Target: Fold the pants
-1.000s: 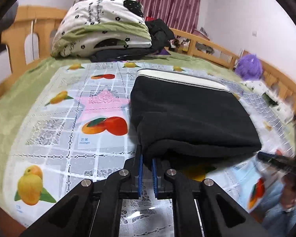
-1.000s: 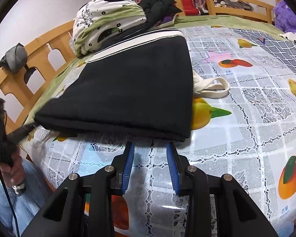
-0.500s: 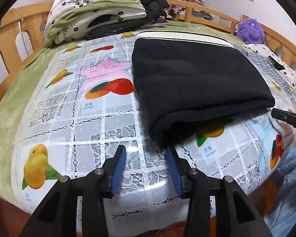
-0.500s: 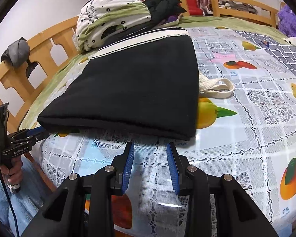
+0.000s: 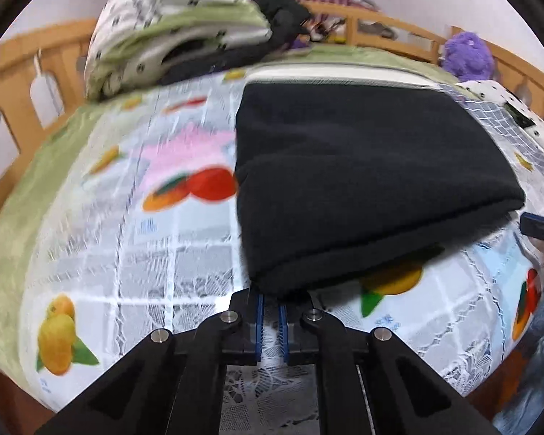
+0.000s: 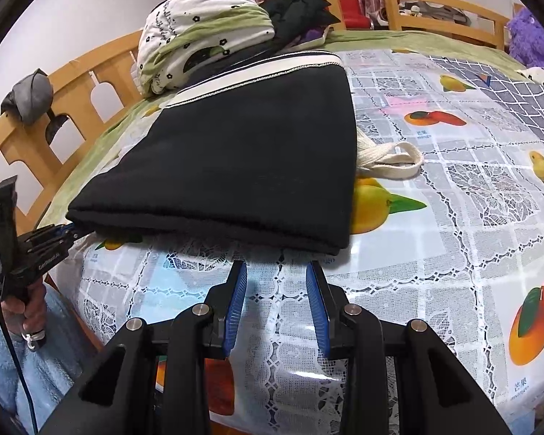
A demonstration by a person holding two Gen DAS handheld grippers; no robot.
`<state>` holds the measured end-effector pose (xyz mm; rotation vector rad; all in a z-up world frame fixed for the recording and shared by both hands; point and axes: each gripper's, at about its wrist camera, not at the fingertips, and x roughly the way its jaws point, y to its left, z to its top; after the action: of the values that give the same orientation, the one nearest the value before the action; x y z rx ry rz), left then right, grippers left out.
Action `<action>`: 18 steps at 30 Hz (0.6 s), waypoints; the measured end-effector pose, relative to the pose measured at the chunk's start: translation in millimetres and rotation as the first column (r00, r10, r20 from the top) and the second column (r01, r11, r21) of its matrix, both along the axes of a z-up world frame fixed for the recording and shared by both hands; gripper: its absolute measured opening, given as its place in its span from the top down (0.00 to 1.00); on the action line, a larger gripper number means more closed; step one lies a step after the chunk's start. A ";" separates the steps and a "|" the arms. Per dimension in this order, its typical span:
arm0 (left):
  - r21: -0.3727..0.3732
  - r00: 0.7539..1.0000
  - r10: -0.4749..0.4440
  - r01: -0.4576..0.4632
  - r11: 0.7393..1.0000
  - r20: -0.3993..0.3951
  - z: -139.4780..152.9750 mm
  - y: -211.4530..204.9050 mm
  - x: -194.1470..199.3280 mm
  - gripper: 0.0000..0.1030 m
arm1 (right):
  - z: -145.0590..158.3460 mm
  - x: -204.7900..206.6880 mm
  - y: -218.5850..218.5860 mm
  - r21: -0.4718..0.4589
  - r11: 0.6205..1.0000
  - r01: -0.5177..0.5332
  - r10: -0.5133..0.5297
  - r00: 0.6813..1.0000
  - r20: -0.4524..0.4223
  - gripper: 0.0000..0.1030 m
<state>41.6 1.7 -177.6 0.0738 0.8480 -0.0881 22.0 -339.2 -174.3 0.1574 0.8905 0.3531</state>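
Black pants (image 6: 235,166) folded on bed; left hand-held gripper (image 5: 270,311) narrow at near fold corner, right hand-held gripper (image 6: 276,291) wide just short; pinch both layers evenly.

The pants (image 6: 235,166) are seen as thick, matt black fleece-like cloth, edged by a cream woven band. A glossy plastic table cover (image 6: 453,239) with lace print is shown reflecting light. Matt black plastic, shiny metal pins and ribbed blue pads (image 6: 235,301) are found on the right gripper (image 6: 276,282). The bed rail (image 6: 101,83) is made of smooth, light wood.
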 end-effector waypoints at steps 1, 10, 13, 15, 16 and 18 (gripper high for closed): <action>-0.006 1.000 -0.002 0.002 1.000 -0.001 1.3 0.9 -1.4 0.93 | 0.2 0.2 1.0 -0.002 1.000 -0.003 0.003 1.000 0.000 0.67; -0.123 0.997 -0.039 0.046 0.991 0.060 31.6 23.1 -45.0 0.86 | 21.0 -11.6 8.2 0.011 0.995 -0.103 0.101 0.991 0.082 0.67; -0.170 0.995 -0.035 0.051 0.984 0.098 49.0 25.6 -39.9 0.86 | 32.0 -7.0 14.2 -0.002 0.993 -0.115 0.115 0.986 0.121 0.67; -0.153 0.995 -0.039 0.053 0.987 0.093 56.8 15.8 -22.9 0.86 | 37.6 3.0 15.8 -0.002 0.995 -0.097 0.097 0.986 0.134 0.67; -0.153 0.995 -0.052 0.066 0.986 0.090 58.8 11.3 -14.5 0.86 | 40.1 8.7 15.6 0.002 0.997 -0.077 0.076 0.987 0.138 0.67; -0.162 0.994 -0.062 0.076 0.984 0.091 58.4 4.3 2.0 0.86 | 39.2 24.6 10.6 0.029 0.999 -0.030 0.025 0.991 0.134 0.67</action>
<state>43.6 6.0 -119.2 -0.0487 0.7500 -0.2185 46.5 -328.7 -135.1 0.1483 0.7561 0.3987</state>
